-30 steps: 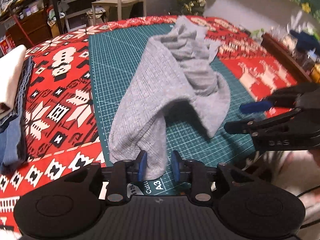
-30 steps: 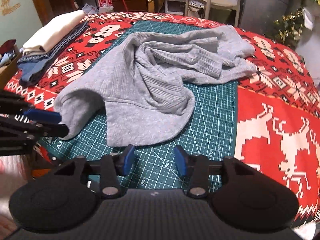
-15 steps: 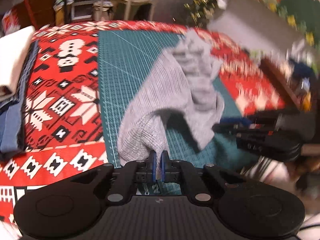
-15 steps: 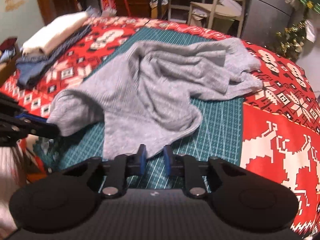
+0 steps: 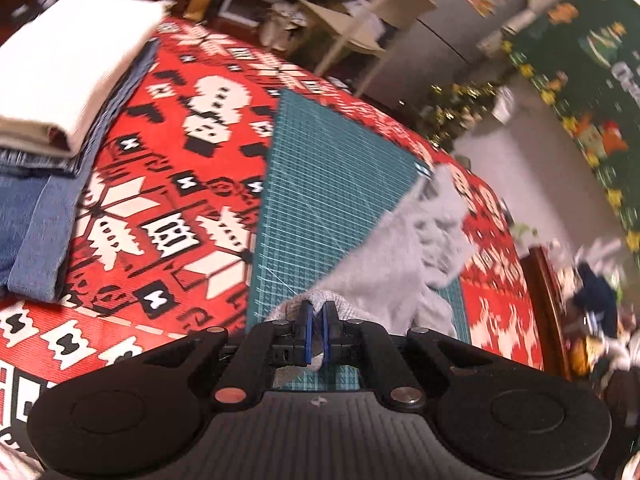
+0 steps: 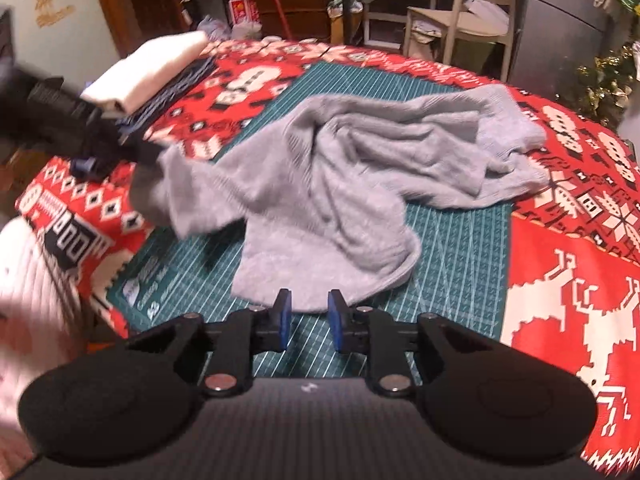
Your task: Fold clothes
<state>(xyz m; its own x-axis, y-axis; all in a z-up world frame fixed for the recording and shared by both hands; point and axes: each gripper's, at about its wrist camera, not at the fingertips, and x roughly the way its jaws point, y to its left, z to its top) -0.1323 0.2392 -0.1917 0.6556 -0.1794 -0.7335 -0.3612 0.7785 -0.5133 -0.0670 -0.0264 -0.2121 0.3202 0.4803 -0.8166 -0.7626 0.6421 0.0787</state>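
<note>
Fingers of the left gripper (image 5: 316, 332) are clamped on a gray sweater (image 6: 340, 184) corner, lifted off the green cutting mat (image 6: 452, 280). Right gripper (image 6: 308, 320) jaws are seen opening, the sweater's hem just beyond their tips, ungripped. Motion blur obscures the left gripper's surroundings. Bare mat is left beside the hem.

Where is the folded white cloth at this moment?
The folded white cloth lies on top of the stack of blue clothes, at the far left in both wrist views, left of the green cutting mat.
</note>
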